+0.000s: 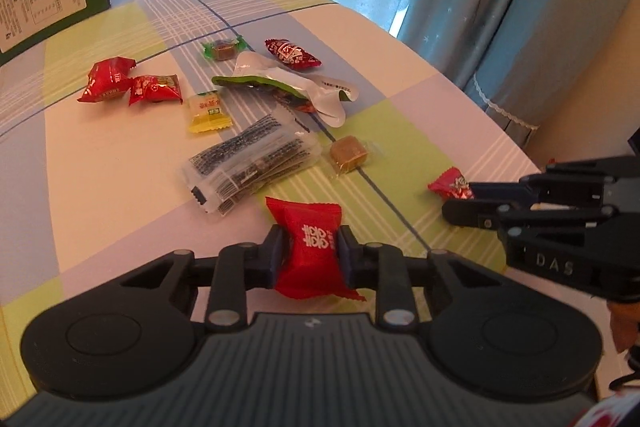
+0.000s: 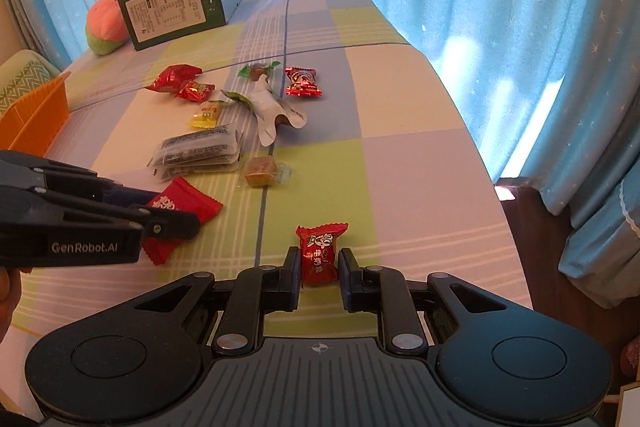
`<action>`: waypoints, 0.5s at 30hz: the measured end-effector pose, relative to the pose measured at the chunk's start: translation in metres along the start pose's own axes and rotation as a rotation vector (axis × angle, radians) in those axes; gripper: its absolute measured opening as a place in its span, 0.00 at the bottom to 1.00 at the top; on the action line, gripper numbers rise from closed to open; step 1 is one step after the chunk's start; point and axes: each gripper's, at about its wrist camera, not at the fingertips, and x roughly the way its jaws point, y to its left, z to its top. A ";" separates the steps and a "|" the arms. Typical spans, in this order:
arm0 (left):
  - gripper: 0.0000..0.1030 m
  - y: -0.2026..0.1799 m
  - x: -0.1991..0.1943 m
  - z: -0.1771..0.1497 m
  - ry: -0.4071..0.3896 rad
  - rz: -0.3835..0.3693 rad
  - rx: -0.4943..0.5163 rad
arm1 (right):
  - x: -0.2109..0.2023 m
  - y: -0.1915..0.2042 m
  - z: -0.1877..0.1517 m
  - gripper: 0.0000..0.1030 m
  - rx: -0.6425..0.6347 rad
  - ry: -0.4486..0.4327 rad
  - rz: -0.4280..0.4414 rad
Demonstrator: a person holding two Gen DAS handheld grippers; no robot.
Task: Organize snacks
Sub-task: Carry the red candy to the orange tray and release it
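Left claw (image 1: pixel 310 253) is pinching a plain red candy (image 1: pixel 310 247) just off the checked table (image 1: pixel 120 163); right claw (image 2: pixel 319 269) is clamped on a smaller red candy (image 2: pixel 320 251) near the front edge. Other snacks sit scattered mid-table; the curtain-side strip is bare, and an orange bin (image 2: pixel 32 115) sits at the left edge.

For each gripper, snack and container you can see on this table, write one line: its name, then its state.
left gripper: shut on the large red candy.
right gripper: shut on the small red candy.
silver pouch: torn open, lying flat.
clear packet stack: sealed, lying flat.
brown cube candy: wrapped, loose on the tablecloth.
green box: closed, standing.
orange bin: contents hidden.
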 end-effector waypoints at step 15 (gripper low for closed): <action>0.23 0.058 -0.092 -0.010 -0.092 0.085 -0.149 | -0.035 0.074 0.050 0.19 -0.052 -0.084 0.115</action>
